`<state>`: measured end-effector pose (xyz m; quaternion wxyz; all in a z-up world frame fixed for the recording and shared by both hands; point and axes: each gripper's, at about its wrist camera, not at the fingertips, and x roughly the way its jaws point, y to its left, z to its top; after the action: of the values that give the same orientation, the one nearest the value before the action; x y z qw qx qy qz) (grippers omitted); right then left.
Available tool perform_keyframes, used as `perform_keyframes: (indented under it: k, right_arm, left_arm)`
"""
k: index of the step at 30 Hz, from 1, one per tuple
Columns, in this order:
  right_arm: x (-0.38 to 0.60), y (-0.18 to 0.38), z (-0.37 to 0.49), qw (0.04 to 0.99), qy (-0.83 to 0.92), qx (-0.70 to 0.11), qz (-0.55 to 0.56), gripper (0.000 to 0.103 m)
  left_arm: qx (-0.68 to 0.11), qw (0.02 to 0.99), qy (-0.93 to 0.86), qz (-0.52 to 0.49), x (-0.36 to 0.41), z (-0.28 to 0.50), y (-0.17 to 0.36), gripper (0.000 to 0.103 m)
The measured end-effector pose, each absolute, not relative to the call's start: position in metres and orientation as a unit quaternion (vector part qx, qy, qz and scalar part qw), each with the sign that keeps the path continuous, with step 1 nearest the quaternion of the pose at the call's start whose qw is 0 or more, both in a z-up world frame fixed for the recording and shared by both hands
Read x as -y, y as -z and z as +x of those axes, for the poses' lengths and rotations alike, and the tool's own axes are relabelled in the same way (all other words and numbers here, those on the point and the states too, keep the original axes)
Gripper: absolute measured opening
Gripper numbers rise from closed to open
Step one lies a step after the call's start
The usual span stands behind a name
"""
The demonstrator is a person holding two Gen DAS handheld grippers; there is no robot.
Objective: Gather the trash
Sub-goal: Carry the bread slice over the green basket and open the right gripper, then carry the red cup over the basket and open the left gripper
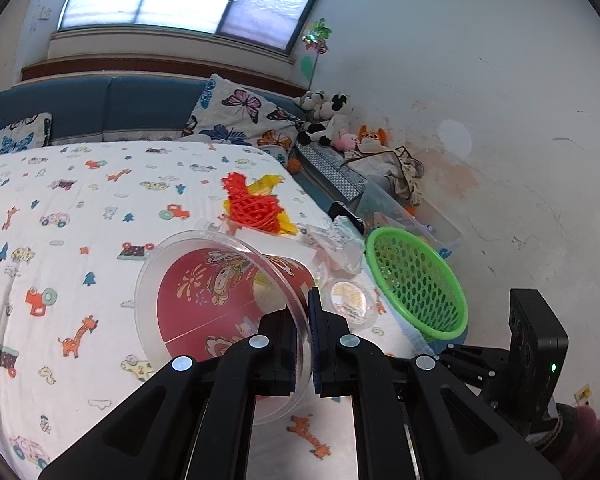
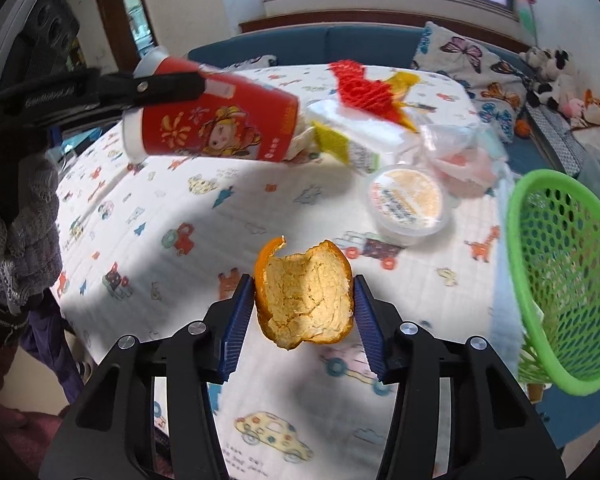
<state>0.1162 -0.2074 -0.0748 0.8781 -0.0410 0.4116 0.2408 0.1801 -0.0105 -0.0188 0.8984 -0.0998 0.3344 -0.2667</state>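
Note:
My left gripper (image 1: 306,312) is shut on the rim of a red printed paper cup (image 1: 204,304) with a clear rim, holding it on its side above the bed. In the right wrist view the same cup (image 2: 220,128) hangs at upper left with a black finger (image 2: 160,88) across it. My right gripper (image 2: 302,284) is shut on a curled piece of orange peel (image 2: 306,300), held clear of the sheet. A green mesh basket (image 2: 560,280) (image 1: 416,284) stands at the bed's right edge. A round lidded tub (image 2: 408,200), a red net (image 2: 364,88), a yellow wrapper and clear plastic lie beyond.
The bed has a white sheet (image 1: 80,208) printed with cars and giraffes. Butterfly pillows (image 1: 244,116) lean on a blue headboard. Plush toys (image 1: 332,120) and a clear storage bin (image 1: 404,208) sit between bed and wall. A person's knitted sleeve (image 2: 24,232) is at the left.

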Motion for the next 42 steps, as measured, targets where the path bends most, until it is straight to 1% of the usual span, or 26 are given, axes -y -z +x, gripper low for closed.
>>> perform_keyframes:
  k: [15,28,30,35,42]
  right_arm:
    - [0.326,0.049,0.133,0.911,-0.117,-0.394,0.029,0.050]
    - [0.416,0.068,0.158,0.908,-0.021,-0.415,0.062,0.052]
    - [0.423,0.072,0.159,0.906,-0.015,-0.418,0.065,0.054]
    - [0.435,0.076,0.161,0.906,-0.003,-0.417,0.076,0.063]
    - [0.447,0.072,0.152,0.908,0.003,-0.411,0.085,0.063]
  left_arm:
    - [-0.327,0.888,0.317,-0.071,0.068,0.186,-0.004,0.006]
    - [-0.343,0.867,0.359,-0.036,0.145,0.209,-0.010,0.006]
    - [-0.345,0.865,0.363,-0.032,0.155,0.213,-0.011,0.006]
    - [-0.352,0.858,0.375,-0.015,0.183,0.224,-0.009,0.006]
    - [-0.364,0.847,0.387,0.003,0.221,0.232,-0.003,0.006]
